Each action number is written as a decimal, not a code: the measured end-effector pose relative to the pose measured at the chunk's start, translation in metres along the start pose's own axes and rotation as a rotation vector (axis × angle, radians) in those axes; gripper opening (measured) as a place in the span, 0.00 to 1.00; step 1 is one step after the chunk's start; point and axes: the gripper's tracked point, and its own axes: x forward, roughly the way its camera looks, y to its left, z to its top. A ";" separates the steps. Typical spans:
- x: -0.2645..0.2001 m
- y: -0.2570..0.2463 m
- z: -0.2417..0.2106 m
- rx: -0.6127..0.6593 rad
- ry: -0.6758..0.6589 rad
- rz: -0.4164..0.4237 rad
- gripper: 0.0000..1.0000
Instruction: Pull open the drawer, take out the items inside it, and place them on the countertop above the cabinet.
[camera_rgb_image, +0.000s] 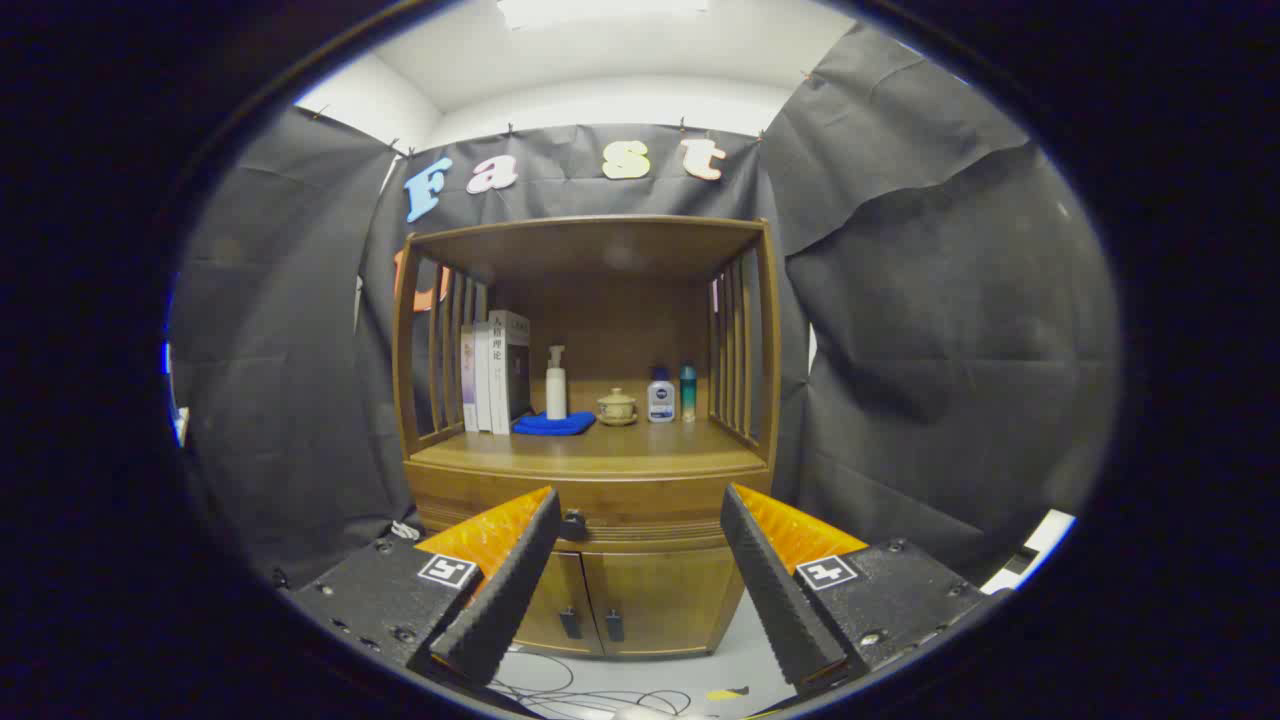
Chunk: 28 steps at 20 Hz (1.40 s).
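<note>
Gripper view: drawer closed, fingers spread

Gripper (640, 500) is hovering released, short of the cabinet (590, 470), grasping nothing. Drawer (640, 515) is sitting shut under the countertop (600, 450), its knob (573, 524) peeking out beside the left finger. Books (495, 370), bottles and blue cloth (553, 424) are resting on the countertop.

Hand-held gripper (640, 505) with its two fingers spread wide apart and holding nothing, facing a wooden cabinet (590, 480). Between and just beyond the fingertips (545, 505) lies the closed drawer (640, 520), its dark knob (573, 524) just beside the left fingertip. Beyond the fingers, on the worktop (600, 450) (under a slatted shelf frame), stand upright books (495, 370), a white pump bottle (556, 385) on a blue cloth (553, 424), a small lidded pot (616, 406), a white bottle (660, 396) and a teal bottle (688, 391). Below the drawer, two closed doors (620, 600) with dark handles; cables (590, 690) lie on the floor.
</note>
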 end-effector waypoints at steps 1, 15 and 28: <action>0.001 0.002 -0.001 -0.004 0.003 0.006 1.00; -0.002 0.006 0.007 -0.004 -0.011 0.026 1.00; 0.067 0.037 -0.003 0.005 -0.022 0.066 1.00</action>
